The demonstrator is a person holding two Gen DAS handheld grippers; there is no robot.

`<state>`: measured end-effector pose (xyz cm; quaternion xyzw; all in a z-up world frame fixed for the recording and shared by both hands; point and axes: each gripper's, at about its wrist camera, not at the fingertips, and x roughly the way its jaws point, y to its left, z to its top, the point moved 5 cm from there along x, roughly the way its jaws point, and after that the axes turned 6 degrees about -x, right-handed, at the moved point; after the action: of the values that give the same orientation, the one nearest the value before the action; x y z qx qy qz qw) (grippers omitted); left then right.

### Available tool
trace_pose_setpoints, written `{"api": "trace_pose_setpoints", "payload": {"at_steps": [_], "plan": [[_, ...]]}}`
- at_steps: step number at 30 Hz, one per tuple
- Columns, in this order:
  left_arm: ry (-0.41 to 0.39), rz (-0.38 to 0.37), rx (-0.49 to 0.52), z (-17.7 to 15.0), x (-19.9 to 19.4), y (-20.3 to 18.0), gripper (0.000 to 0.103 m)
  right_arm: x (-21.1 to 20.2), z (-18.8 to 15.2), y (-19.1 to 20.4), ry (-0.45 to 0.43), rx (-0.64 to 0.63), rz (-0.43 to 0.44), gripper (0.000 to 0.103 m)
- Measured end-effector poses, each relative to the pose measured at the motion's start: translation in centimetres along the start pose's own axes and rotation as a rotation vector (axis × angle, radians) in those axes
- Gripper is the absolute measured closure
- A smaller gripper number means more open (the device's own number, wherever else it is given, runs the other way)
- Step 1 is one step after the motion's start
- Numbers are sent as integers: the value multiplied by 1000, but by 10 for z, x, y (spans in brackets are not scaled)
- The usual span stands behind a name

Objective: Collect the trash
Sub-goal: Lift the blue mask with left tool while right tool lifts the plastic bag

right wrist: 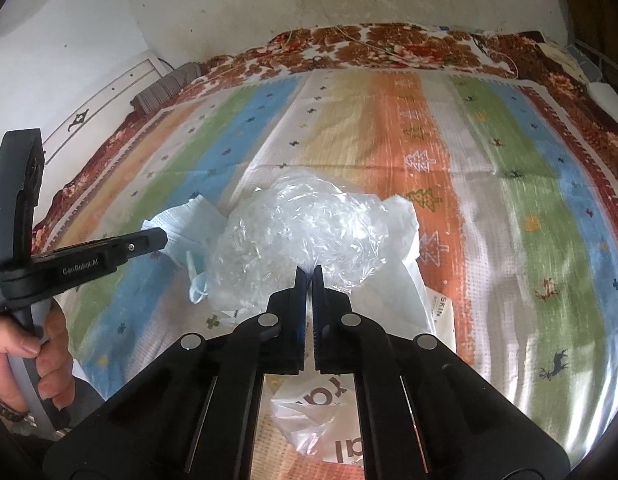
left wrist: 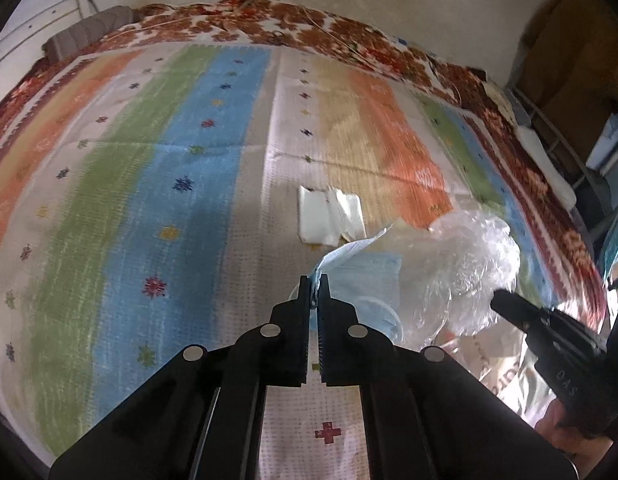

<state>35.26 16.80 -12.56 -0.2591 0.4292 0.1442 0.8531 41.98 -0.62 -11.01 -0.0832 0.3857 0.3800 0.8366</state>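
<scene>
Striped bedspread (left wrist: 157, 200) bears trash: left gripper (left wrist: 317, 280) pinches the mask (left wrist: 365, 276), right gripper (right wrist: 309, 274) pinches film (right wrist: 301, 224) beside it (thin holds, so either may slip on lifting).

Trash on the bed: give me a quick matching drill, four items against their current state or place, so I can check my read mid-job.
Items:
1. blue face mask
2. clear crumpled plastic
3. folded white paper
4. printed white bag

States or places:
A. lying free on the blanket, nothing touching it
B. pinched at its near edge by the right gripper
C. spread flat under the right gripper, nearest the camera
D. one corner clamped in the left gripper

Pairs: 1-D, 2-B, 3-A, 4-C
</scene>
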Motion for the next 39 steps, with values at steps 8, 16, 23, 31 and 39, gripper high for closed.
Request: {"api": "trace_pose_setpoints", "payload": {"at_steps": [8,16,23,31,39], "plan": [[-14,2,-18,3,-15,3,101,-19,13,10,-46,-18,-1,102],[-24,-19,-51,7,-34,6,101,-39,19,15,-63,-27,-30,102],[-33,-50,-31,5,-54,2,101,-60,9,19,-58,-48,-59,102],[-34,-90,-44,-2,-77,-3,101,-87,4,21,-82,-38,-59,102],[-68,-151,-46,-8,-108,-16,101,-119,1,46,-122,-101,-69,102]]}}
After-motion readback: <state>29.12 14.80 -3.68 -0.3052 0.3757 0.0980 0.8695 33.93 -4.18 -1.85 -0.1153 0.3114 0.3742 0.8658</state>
